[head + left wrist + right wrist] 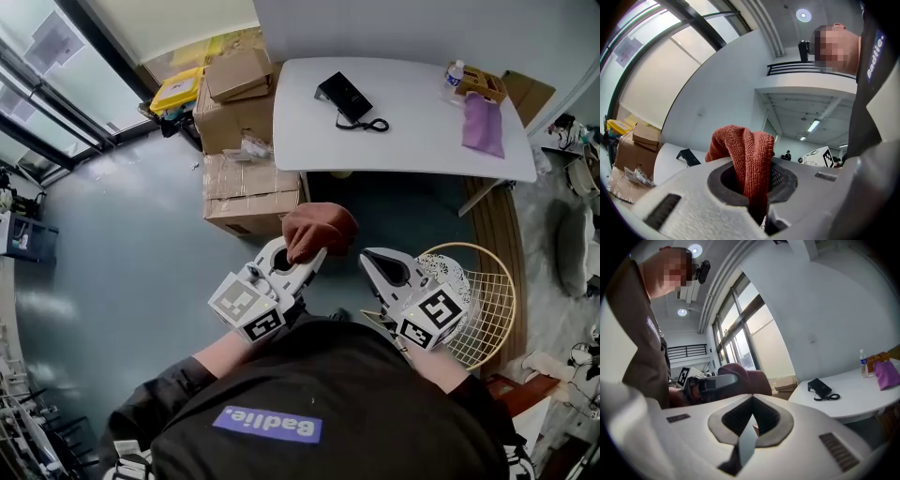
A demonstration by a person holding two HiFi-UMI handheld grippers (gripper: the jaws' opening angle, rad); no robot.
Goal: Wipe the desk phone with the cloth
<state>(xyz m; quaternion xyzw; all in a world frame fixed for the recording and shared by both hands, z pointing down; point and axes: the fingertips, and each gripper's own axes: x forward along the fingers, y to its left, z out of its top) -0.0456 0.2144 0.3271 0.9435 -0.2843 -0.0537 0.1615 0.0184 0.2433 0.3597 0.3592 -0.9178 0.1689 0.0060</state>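
Note:
The black desk phone (pixel 344 96) lies on the white table (pixel 412 141) far ahead of me, its coiled cord (pixel 372 124) beside it. It also shows small in the left gripper view as the phone (pixel 687 156) and in the right gripper view as the phone (pixel 819 387). My left gripper (pixel 298 255) is shut on a rust-red cloth (pixel 319 230), held near my chest. The cloth (pixel 745 150) bunches up out of the jaws. My right gripper (pixel 372 260) is shut with nothing in it, beside the left one.
A purple cloth (pixel 483 124), a water bottle (pixel 454 79) and a yellowish box (pixel 480 82) sit at the table's right end. Cardboard boxes (pixel 246 141) are stacked left of the table. A wire basket (pixel 483 300) stands on the floor at my right.

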